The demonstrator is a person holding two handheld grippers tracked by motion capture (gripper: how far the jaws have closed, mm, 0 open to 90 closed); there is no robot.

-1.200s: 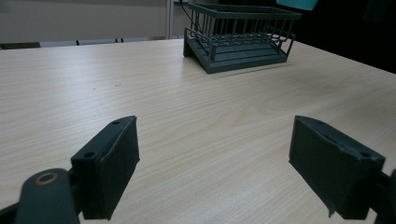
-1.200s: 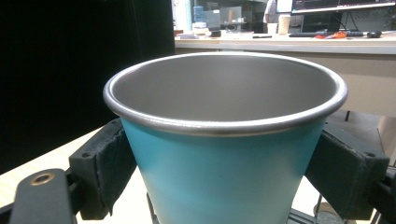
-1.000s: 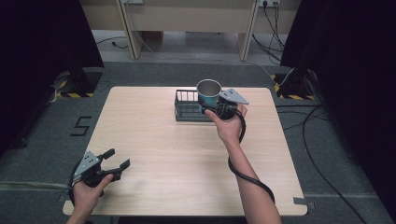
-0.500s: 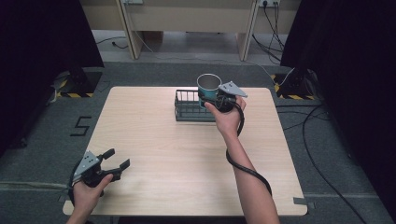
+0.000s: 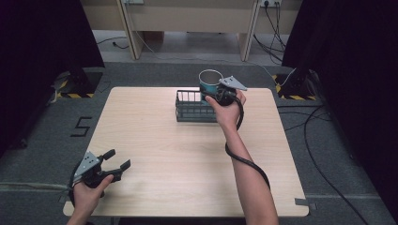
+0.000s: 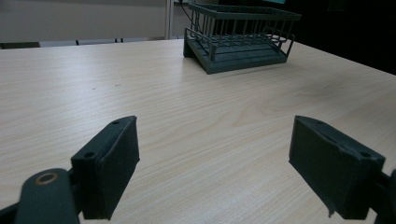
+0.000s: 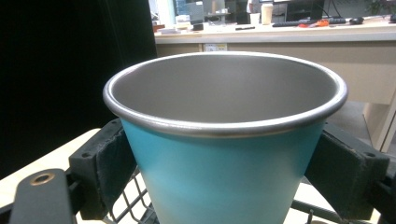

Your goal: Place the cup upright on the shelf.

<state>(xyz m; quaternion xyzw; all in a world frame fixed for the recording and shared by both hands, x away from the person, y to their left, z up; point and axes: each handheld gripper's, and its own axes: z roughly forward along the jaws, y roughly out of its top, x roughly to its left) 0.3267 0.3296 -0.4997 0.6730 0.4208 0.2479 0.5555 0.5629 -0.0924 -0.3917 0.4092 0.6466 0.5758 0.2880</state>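
left gripper point(image 5: 117, 160) agape, right gripper point(image 5: 212, 95) clamped

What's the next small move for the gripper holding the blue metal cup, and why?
Probably lower it: the right gripper is shut on the blue metal cup, held upright above the dark wire rack, so easing it down should seat it inside.

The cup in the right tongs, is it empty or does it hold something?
Empty. The right gripper view looks into the cup held by the right tongs: only bare grey inner wall shows, though its bottom is hidden.
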